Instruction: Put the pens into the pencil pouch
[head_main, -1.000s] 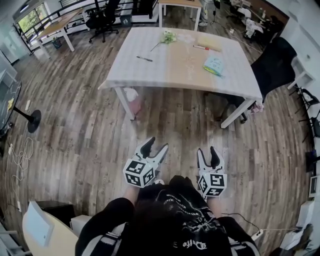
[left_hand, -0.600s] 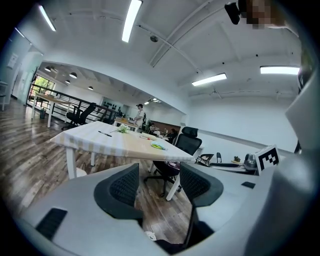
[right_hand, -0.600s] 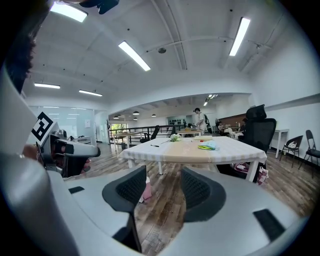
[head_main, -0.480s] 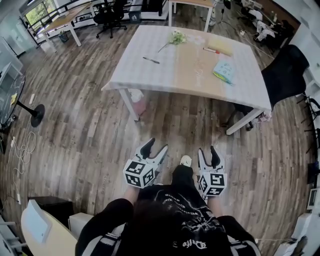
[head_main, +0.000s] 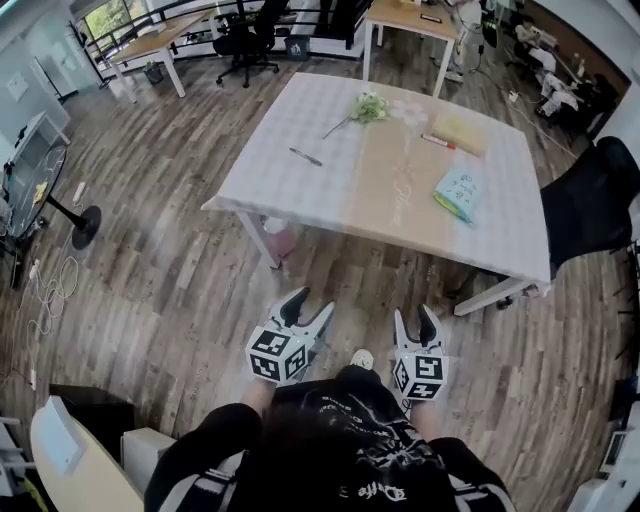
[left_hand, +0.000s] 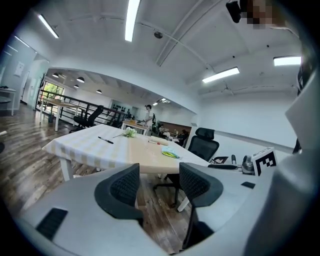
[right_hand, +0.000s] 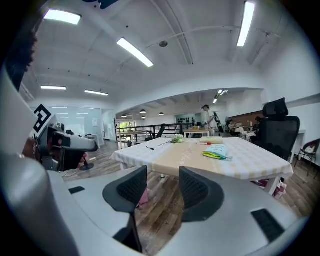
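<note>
A black pen (head_main: 305, 157) lies on the left part of the checked table (head_main: 300, 190), and a red pen (head_main: 437, 141) lies at its far side. The turquoise pencil pouch (head_main: 458, 190) rests near the table's right edge. Both grippers hang over the wooden floor, well short of the table. My left gripper (head_main: 308, 308) is open and empty; along its jaws I see the black pen (left_hand: 105, 140) and the pouch (left_hand: 170, 153). The jaws of my right gripper (head_main: 413, 322) are closing with nothing between them; the pouch (right_hand: 216, 152) shows beyond them.
A flower sprig (head_main: 368, 108) and a yellow flat object (head_main: 462, 131) lie at the table's far end. A black office chair (head_main: 590, 205) stands right of the table. A round floor stand (head_main: 85, 225) and cables are at the left. More desks stand behind.
The person has walked toward the table, which now sits nearer and lower in the head view. Both grippers came along, held in front of the body.
</note>
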